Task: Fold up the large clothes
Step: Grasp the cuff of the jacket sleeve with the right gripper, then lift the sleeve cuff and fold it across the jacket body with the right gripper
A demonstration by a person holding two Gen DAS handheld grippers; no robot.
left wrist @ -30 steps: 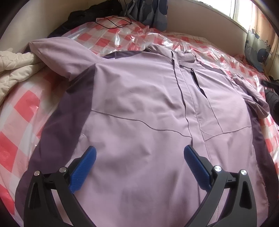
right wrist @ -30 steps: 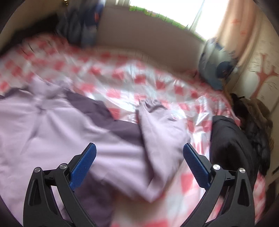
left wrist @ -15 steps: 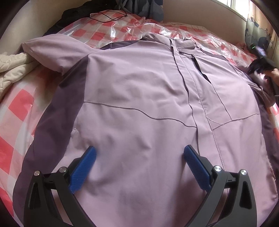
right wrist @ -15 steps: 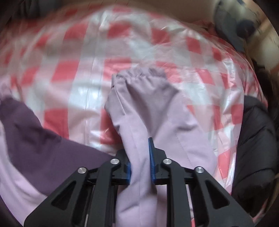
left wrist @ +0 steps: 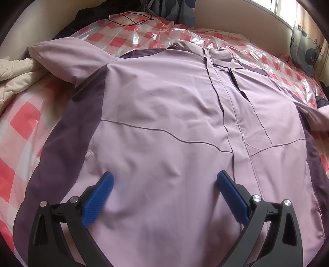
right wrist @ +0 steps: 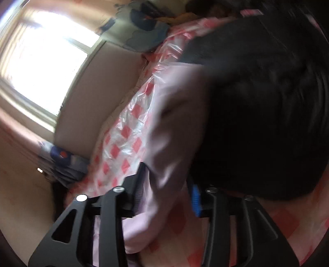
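Note:
A lilac jacket [left wrist: 164, 102] with dark purple side panels lies front up and spread flat on the bed. My left gripper [left wrist: 164, 180] hovers open over its lower front, with nothing between the blue pads. Its right sleeve [left wrist: 320, 117] stretches off toward the right edge. In the blurred, strongly rolled right wrist view that lilac sleeve [right wrist: 170, 133] runs between the fingers of my right gripper [right wrist: 167, 189]. The jaws are opening, and a gap shows beside the blue pad [right wrist: 195, 197].
The bed carries a red and white checked cover under clear plastic [left wrist: 20, 123]. A cream blanket [left wrist: 16, 74] lies at the left, a black garment [right wrist: 257, 102] beside the sleeve on the right. A black cable [left wrist: 131, 18] and a patterned pillow [left wrist: 304, 51] lie at the far side.
My right gripper shut on the sleeve, swung sideways while rolling hard, and its jaws have since parted. The sleeve now stretches out to the right. My left gripper has stayed put.

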